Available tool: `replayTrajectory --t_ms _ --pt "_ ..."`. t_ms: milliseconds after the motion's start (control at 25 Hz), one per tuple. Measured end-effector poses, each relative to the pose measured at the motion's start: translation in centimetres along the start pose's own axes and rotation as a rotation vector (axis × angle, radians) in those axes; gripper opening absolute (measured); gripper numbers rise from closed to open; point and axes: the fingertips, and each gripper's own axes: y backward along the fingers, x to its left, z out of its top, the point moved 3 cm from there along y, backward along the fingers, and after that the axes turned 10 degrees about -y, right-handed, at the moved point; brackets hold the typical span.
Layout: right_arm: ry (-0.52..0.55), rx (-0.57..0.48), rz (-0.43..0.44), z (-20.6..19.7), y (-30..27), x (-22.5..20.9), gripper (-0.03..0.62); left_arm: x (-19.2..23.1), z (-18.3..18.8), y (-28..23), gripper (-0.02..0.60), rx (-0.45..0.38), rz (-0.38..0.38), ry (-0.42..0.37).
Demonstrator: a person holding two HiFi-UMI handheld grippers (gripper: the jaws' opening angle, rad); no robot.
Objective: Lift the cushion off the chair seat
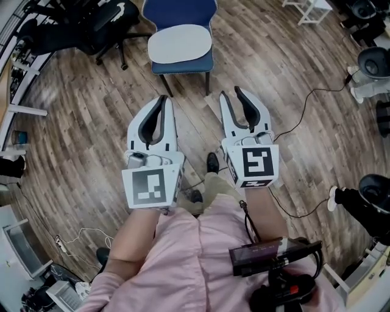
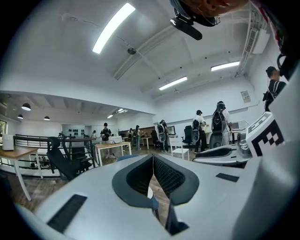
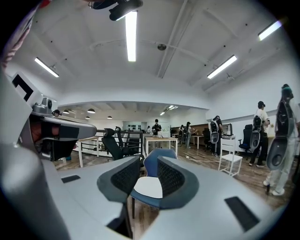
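While you hold both grippers above the wood floor (image 1: 91,122), your left gripper (image 1: 162,99) has its jaws pressed together on nothing, and your right gripper (image 1: 230,92) has its jaws apart and empty. The white cushion (image 1: 180,44) lies on the blue chair (image 1: 183,64), ahead of both jaws and well apart from them.

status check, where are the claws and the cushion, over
Left claw shut, right claw open, both empty, short of the chair. White cushion flat on the seat, untouched. Only wood floor between.
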Motion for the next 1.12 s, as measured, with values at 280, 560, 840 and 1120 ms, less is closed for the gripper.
replayTrajectory --t_ms 280,560,840,1120 --pt "0.030 -0.034 0.048 3.5 -5.2 -3.7 0.106 0.5 3.0 -5.9 0.014 -0.043 0.052 -0.023" --pt "0.047 -0.070 0.060 6.1 -8.1 -5.2 0.101 2.3 4.5 -8.3 0.014 -0.071 0.095 -0.039" --pt "0.050 -0.059 0.058 6.3 -11.9 -6.5 0.101 4.3 3.0 -11.4 0.014 -0.048 0.116 -0.023" --pt "0.051 0.011 0.041 4.4 -18.8 -6.5 0.101 8.9 -0.7 -16.5 0.014 -0.001 0.102 0.031"
